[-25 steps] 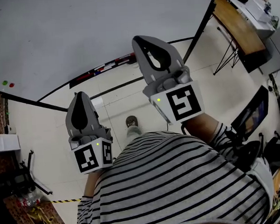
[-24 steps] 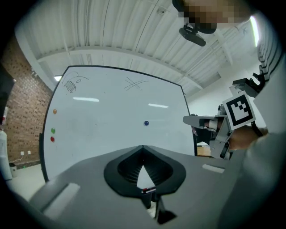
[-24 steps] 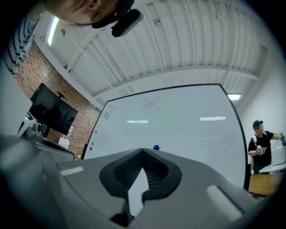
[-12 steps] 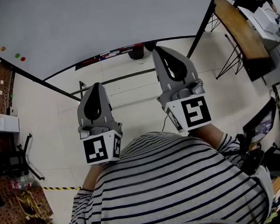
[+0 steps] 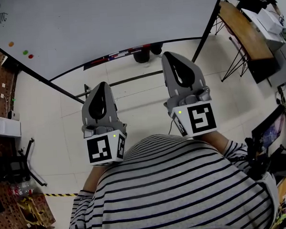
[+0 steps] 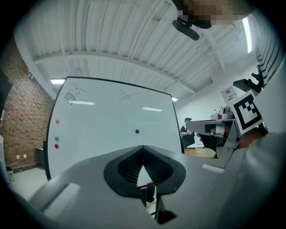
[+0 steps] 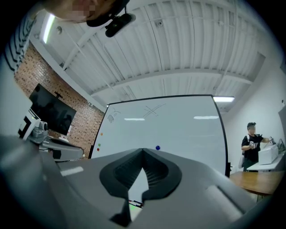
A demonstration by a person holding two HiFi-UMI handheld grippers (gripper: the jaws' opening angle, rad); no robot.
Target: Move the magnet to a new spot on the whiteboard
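Observation:
The whiteboard (image 5: 105, 27) stands ahead of me, some way off. A small blue magnet (image 6: 136, 131) sticks near its middle and also shows in the right gripper view (image 7: 157, 147); the head view does not show it. My left gripper (image 5: 102, 86) and right gripper (image 5: 173, 56) are held side by side in front of my striped shirt, pointing at the board and well short of it. Both pairs of jaws meet at the tips with nothing between them, as the left gripper (image 6: 143, 147) and right gripper (image 7: 142, 150) views show.
Orange (image 5: 11, 44), green (image 5: 25, 52) and red (image 5: 31, 56) magnets sit near the board's left edge. A marker tray (image 5: 120, 54) runs under the board. A wooden table (image 5: 243, 27) stands at the right with a person (image 7: 251, 141) beside it. Brick wall on the left.
The head view has swung, so the board's left edge and its coloured magnets came further in and the blue magnet left the top edge. Both grippers stayed shut and drew level.

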